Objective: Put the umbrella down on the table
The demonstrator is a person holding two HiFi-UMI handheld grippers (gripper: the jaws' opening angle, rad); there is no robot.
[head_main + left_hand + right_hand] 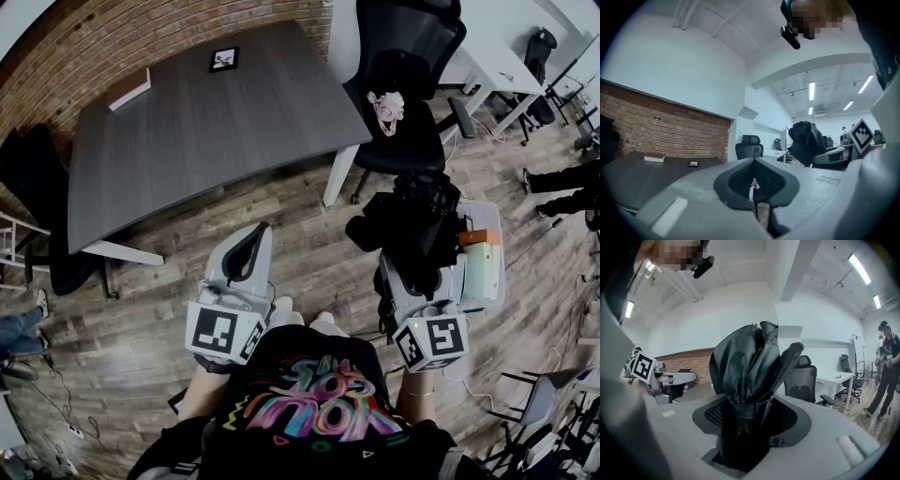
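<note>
Carrying stage; the set-down is not yet begun. Right gripper (749, 414) is clenched on the folded black fabric umbrella (751, 359). The bundle is wedged between both pads, with loose canopy folds sticking out past the jaw tips, and it is held in the air in front of the person. Left gripper (754, 182) is pinched together with nothing between its pads, and sits beside the right one, apart from the umbrella.

Underfoot is a brown wood-plank floor (178, 300). A clear plastic storage bin (487, 281) sits low, just right of the loaded gripper.

Next move, as judged: walk or reach ahead and to the left until the umbrella is over the tabletop, lower it until the fabric rests flat, then let the jaws go. The soft bundle may sag or unroll on release.

The dark grey rectangular table (206, 141) on white legs is well apart from both grippers. It is mostly bare, with a small black-framed marker card (223, 59) and a flat white-edged box (129, 89) near its far side.

Right of it stands a black office chair (405, 141) with a pink item (386, 109) on the seat. Beyond the table is a red brick wall (112, 42), with white desks (497, 66) off to the far right.
</note>
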